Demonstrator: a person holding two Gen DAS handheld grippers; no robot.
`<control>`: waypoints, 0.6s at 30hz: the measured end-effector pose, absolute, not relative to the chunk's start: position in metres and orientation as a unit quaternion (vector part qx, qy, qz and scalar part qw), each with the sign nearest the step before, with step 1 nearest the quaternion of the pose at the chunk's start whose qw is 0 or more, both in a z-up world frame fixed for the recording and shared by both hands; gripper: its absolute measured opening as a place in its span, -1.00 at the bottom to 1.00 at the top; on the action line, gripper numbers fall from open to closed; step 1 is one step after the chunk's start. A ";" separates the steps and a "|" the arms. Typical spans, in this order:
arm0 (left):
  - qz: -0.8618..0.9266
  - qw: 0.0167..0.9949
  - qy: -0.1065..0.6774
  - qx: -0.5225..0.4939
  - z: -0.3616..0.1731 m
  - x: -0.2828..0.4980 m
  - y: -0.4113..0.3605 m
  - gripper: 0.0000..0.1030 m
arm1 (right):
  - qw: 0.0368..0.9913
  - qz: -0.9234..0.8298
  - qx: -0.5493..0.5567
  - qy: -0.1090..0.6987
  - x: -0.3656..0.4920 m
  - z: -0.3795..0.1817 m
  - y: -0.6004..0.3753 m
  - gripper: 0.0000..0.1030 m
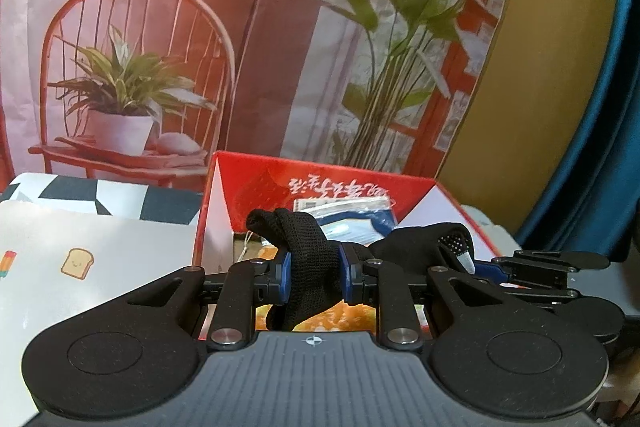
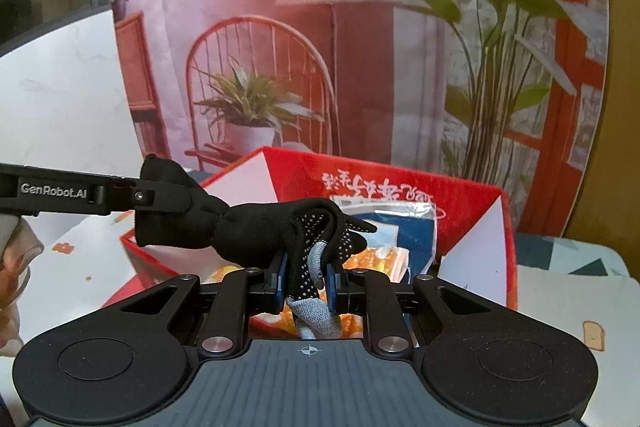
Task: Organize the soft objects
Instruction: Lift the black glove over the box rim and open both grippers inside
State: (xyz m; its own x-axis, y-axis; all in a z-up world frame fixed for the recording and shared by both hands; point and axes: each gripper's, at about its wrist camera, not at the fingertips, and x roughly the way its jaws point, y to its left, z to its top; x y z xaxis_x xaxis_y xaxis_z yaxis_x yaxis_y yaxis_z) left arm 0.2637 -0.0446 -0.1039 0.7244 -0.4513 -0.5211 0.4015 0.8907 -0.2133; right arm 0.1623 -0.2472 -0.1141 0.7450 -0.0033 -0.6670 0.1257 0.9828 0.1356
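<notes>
Black knit fabric fills the middle of both views: a glove (image 2: 256,231) stretched between the two grippers, just above the open red box (image 2: 460,195). In the left wrist view the left gripper (image 1: 314,277) has its jaws closed on the cuff end, low in the centre of the frame, with the rest of the glove trailing off to the right. In the right wrist view the right gripper (image 2: 306,281) has its jaws clamped on the dotted palm and grey fingertips at lower centre, while the left gripper reaches in from the left edge. Inside the box, a blue and white packet (image 2: 400,227) lies over orange wrappers. Behind it stands a printed backdrop (image 1: 160,47).
</notes>
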 end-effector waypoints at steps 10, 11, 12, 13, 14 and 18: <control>-0.225 0.921 0.316 -0.024 -0.117 0.277 -0.047 -0.33 | 0.917 -0.050 0.073 0.388 0.179 -0.135 -0.251 -0.57; -0.223 0.922 0.317 -0.020 -0.117 0.276 -0.047 -0.27 | 0.918 -0.054 0.070 0.388 0.178 -0.135 -0.252 -0.51; -0.221 0.923 0.315 -0.017 -0.116 0.276 -0.048 -0.22 | 0.918 -0.062 0.064 0.386 0.177 -0.135 -0.252 -0.48; -0.221 0.924 0.313 -0.015 -0.115 0.275 -0.048 -0.20 | 0.919 -0.071 0.057 0.383 0.176 -0.135 -0.252 -0.45; -0.220 0.924 0.311 -0.013 -0.114 0.274 -0.047 -0.15 | 0.920 -0.079 0.052 0.380 0.173 -0.135 -0.252 -0.43; -0.217 0.928 0.304 -0.009 -0.108 0.267 -0.045 0.00 | 0.920 -0.108 0.052 0.374 0.164 -0.134 -0.256 -0.27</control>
